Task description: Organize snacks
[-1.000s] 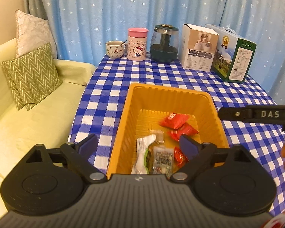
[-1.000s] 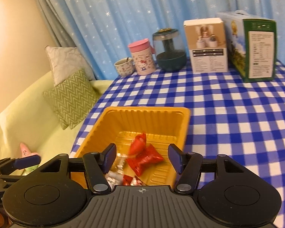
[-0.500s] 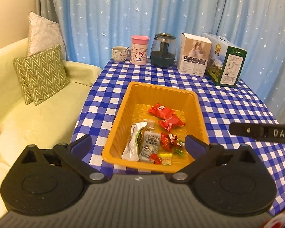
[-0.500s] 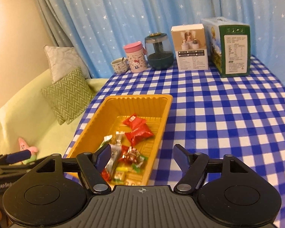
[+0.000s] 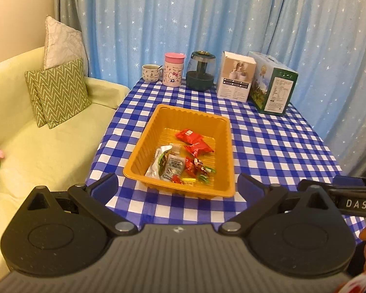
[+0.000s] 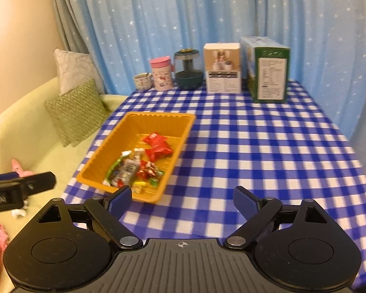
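Observation:
An orange tray sits on the blue checked table near its left edge. It holds several snacks: two red packets, a white and green pouch, a clear packet and small wrapped candies. My left gripper is open and empty, held back from the tray's near rim. My right gripper is open and empty, above the table to the right of the tray's near corner. Each gripper shows at the edge of the other's view.
At the table's far edge stand a small cup, a pink Hello Kitty tumbler, a dark glass jar, a white box and a green box. A yellow sofa with cushions lies to the left. Blue curtains hang behind.
Both grippers have pulled back and up from the tray, so the whole tray and more of the table now show. Both stay open and empty.

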Demonstrator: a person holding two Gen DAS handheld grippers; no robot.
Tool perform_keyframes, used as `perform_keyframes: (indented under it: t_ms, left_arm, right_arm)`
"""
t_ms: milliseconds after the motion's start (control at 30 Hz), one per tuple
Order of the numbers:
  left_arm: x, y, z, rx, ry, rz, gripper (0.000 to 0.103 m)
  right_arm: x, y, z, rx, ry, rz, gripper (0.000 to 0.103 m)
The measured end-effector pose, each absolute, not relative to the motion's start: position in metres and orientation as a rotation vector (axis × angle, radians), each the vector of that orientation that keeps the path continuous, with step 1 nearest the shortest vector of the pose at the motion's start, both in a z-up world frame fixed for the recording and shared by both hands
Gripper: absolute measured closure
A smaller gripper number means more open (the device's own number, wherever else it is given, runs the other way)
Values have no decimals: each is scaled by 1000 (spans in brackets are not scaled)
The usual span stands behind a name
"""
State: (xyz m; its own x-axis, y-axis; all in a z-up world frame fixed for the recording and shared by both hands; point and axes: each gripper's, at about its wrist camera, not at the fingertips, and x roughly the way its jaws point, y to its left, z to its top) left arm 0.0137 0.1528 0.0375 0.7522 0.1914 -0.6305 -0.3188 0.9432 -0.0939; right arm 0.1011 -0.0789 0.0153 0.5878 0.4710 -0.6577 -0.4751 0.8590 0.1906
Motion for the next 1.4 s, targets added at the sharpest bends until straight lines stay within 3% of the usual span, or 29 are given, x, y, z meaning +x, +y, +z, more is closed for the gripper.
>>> perform_keyframes:
  t_ms: [767,1400]
  left_arm:
    - [-58,97,56,-148,641,291,0]
    - [-63,89,58,-141,628,285,0]
  right_arm:
    - [21,-135,39,1,731,531,9]
    - [16,-144,42,-16,716,522,9]
